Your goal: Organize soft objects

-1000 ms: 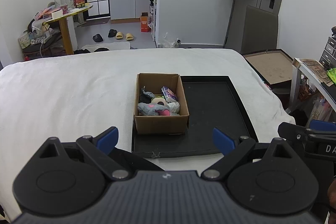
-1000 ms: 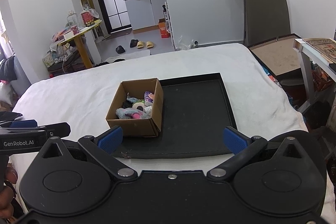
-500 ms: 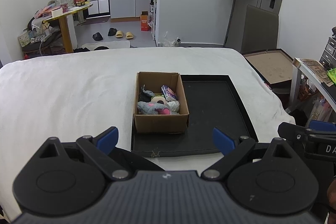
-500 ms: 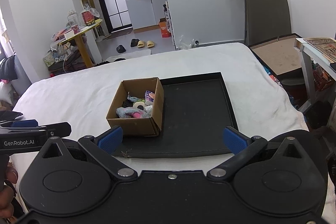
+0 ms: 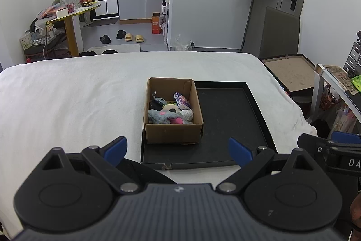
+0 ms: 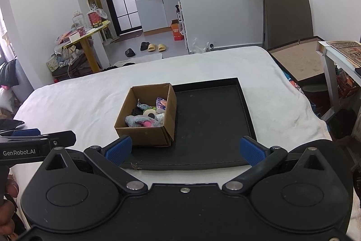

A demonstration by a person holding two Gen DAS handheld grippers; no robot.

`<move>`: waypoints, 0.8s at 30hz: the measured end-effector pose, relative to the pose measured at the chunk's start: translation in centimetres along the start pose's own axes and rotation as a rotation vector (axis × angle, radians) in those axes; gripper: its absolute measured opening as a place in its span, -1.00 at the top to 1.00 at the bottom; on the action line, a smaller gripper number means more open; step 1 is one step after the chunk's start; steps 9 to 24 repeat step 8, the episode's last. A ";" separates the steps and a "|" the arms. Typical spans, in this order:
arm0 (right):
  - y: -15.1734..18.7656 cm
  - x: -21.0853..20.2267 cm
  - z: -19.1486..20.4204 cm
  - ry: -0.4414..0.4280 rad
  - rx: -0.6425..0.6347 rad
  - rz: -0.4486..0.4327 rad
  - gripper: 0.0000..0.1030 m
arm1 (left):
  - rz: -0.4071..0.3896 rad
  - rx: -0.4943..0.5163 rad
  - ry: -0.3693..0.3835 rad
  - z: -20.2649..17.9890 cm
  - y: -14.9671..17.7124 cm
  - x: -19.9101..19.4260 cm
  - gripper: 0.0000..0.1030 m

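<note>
A brown cardboard box [image 5: 172, 133] [image 6: 144, 136] stands on the left part of a black tray [image 5: 227, 123] [image 6: 212, 119] on a white bed. Inside lie a grey and pink plush toy [image 5: 164, 116] [image 6: 141, 121], a tape roll [image 5: 170, 108] [image 6: 150, 114], a purple packet [image 5: 181, 100] [image 6: 161, 104] and other small soft items. My left gripper [image 5: 178, 149] hovers open near the tray's front edge, nothing between its blue pads. My right gripper [image 6: 185, 149] is also open and empty, short of the tray. Each gripper shows at the edge of the other's view.
The white bed [image 5: 67, 94] spreads wide to the left of the tray. A white side table [image 6: 338, 49] and a flat cardboard panel [image 5: 291, 71] stand off the bed's right side. A yellow round table [image 5: 72, 15] with clutter is far back left.
Both grippers have risen or tilted slightly, so the box and tray sit a touch higher in view. Nothing was grasped or moved on the bed.
</note>
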State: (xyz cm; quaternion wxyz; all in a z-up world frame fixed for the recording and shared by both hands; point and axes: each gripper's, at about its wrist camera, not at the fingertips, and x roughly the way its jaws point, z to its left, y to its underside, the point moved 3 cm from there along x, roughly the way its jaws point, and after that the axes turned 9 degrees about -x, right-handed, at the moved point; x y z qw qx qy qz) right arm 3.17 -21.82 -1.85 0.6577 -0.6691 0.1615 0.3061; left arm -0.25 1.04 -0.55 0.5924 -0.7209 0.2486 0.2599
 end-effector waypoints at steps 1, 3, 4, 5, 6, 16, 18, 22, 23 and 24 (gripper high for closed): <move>0.0 0.0 0.0 0.000 0.000 0.001 -1.00 | 0.000 0.002 0.003 0.0 0.0 0.0 -0.86; 0.1 0.1 0.0 0.001 0.002 0.003 -1.00 | -0.009 0.005 0.003 0.0 0.1 -0.2 -0.86; 0.0 0.1 0.0 0.002 0.004 0.004 -1.00 | -0.014 0.006 -0.001 -0.1 0.1 -0.3 -0.86; 0.1 0.2 0.0 0.002 0.005 0.006 -1.00 | -0.015 0.006 -0.004 -0.1 0.1 -0.3 -0.86; 0.1 0.2 0.0 0.002 0.006 0.006 -1.00 | -0.013 0.003 -0.004 0.0 0.1 -0.3 -0.86; 0.1 0.3 0.0 0.002 0.006 0.008 -1.00 | -0.008 -0.002 0.002 0.1 0.1 -0.2 -0.86; 0.1 0.3 0.0 0.002 0.006 0.008 -1.00 | -0.008 -0.002 0.002 0.1 0.1 -0.2 -0.86; 0.1 0.3 0.0 0.002 0.006 0.008 -1.00 | -0.008 -0.002 0.002 0.1 0.1 -0.2 -0.86; 0.1 0.3 0.0 0.002 0.006 0.008 -1.00 | -0.008 -0.002 0.002 0.1 0.1 -0.2 -0.86; 0.1 0.3 0.0 0.002 0.006 0.008 -1.00 | -0.008 -0.002 0.002 0.1 0.1 -0.2 -0.86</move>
